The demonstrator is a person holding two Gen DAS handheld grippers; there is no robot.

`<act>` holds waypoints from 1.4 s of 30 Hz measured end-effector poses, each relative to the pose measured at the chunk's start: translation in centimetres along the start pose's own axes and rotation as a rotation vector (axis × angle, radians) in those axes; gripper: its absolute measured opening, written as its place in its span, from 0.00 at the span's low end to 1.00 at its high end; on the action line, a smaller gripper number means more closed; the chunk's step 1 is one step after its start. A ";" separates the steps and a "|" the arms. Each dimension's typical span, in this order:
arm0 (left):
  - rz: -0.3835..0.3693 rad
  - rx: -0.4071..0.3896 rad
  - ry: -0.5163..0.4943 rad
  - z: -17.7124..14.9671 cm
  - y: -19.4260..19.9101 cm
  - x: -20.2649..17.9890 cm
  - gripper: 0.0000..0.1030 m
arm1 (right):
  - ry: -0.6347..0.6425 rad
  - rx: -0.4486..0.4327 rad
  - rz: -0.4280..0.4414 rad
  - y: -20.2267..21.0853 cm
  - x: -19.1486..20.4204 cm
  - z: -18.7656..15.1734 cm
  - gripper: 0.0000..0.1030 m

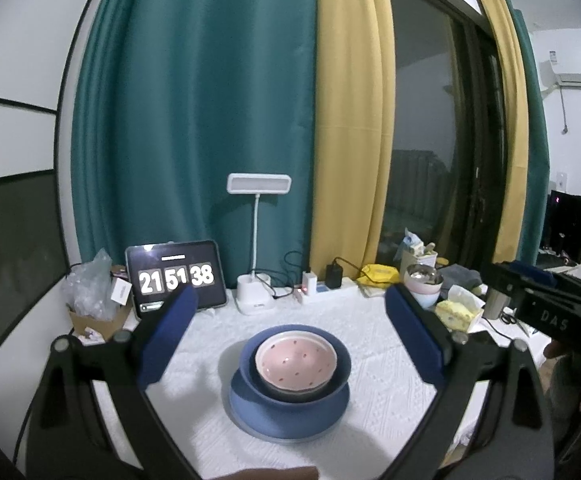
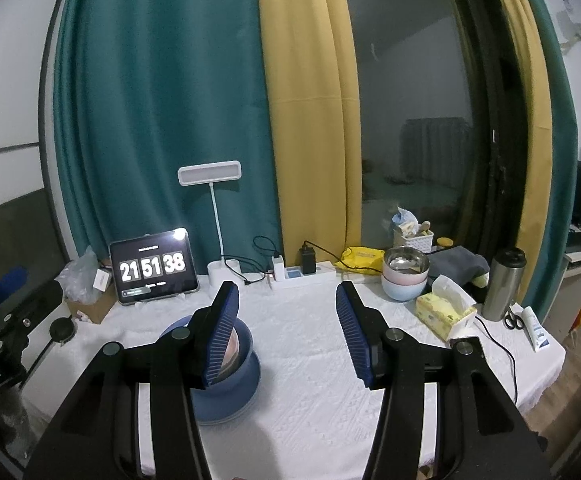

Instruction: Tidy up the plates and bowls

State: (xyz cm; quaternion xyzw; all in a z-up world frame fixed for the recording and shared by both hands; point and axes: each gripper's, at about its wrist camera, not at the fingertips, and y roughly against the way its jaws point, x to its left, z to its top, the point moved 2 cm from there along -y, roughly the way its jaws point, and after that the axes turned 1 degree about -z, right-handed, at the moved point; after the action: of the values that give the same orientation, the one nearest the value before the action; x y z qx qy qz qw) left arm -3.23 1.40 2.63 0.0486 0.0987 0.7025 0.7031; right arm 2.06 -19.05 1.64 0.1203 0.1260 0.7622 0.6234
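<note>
A pink dotted bowl (image 1: 296,364) sits inside a blue bowl (image 1: 332,376), which rests on a blue plate (image 1: 258,412) on the white tablecloth. My left gripper (image 1: 290,334) hangs open above and in front of this stack, touching nothing. In the right wrist view the same blue bowl (image 2: 246,354) and blue plate (image 2: 236,400) lie low left, partly hidden behind the left finger. My right gripper (image 2: 288,328) stands open over bare cloth to the right of the stack, nothing between its pads. A second stack of bowls (image 2: 405,276), steel on pink on pale blue, stands at the back right.
Along the back edge stand a tablet clock (image 2: 153,267), a white desk lamp (image 2: 210,174), a power strip (image 2: 304,272) with chargers, and a yellow bag (image 2: 364,258). A tissue box (image 2: 446,308), steel flask (image 2: 504,284), scissors and tube lie at right. A person's hand shows at far right in the left wrist view.
</note>
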 end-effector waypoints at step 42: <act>-0.006 0.013 0.001 -0.4 -0.2 -0.4 0.93 | -0.008 0.017 -0.004 -0.6 -0.4 -0.5 0.52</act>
State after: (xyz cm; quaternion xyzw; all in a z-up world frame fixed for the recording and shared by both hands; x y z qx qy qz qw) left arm -3.14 0.97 2.26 0.0525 0.1038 0.6998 0.7049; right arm 2.47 -19.37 0.93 0.1282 0.1303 0.7593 0.6245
